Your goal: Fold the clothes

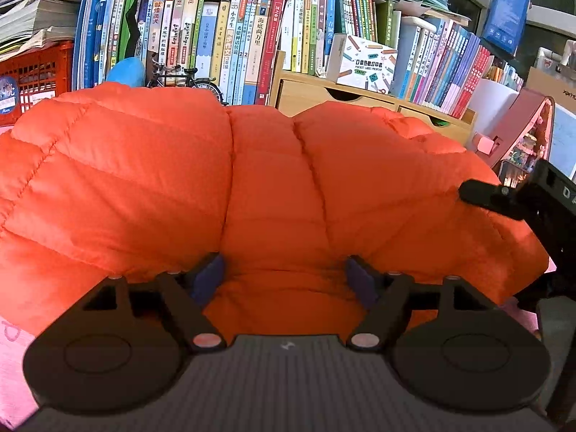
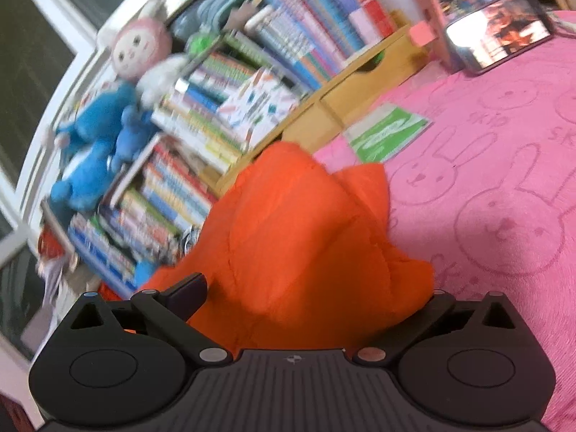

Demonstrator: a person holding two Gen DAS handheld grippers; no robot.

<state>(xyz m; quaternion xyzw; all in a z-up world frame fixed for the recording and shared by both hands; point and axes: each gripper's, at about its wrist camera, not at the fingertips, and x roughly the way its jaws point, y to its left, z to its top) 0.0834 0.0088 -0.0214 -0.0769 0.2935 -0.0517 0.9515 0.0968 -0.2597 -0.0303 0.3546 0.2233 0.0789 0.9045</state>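
An orange quilted puffer jacket [image 1: 266, 180] fills the left wrist view, bunched up in front of the bookshelf. My left gripper [image 1: 286, 277] has its blue pads [image 1: 207, 279] set wide apart with a fold of the jacket pressed between them. My right gripper [image 1: 504, 198] shows at the right edge of that view, at the jacket's side. In the blurred right wrist view the right gripper [image 2: 309, 295] has jacket fabric [image 2: 295, 237] bulging between its fingers; its right finger is hidden by the cloth.
A pink rabbit-print cover [image 2: 486, 198] lies under the jacket. A green-and-white packet [image 2: 388, 133] lies on it. A bookshelf [image 1: 252, 36] with wooden drawers [image 1: 324, 97] stands behind. A blue plush doll [image 2: 104, 126], a model bicycle [image 1: 187, 79] and a phone [image 2: 500, 39] are nearby.
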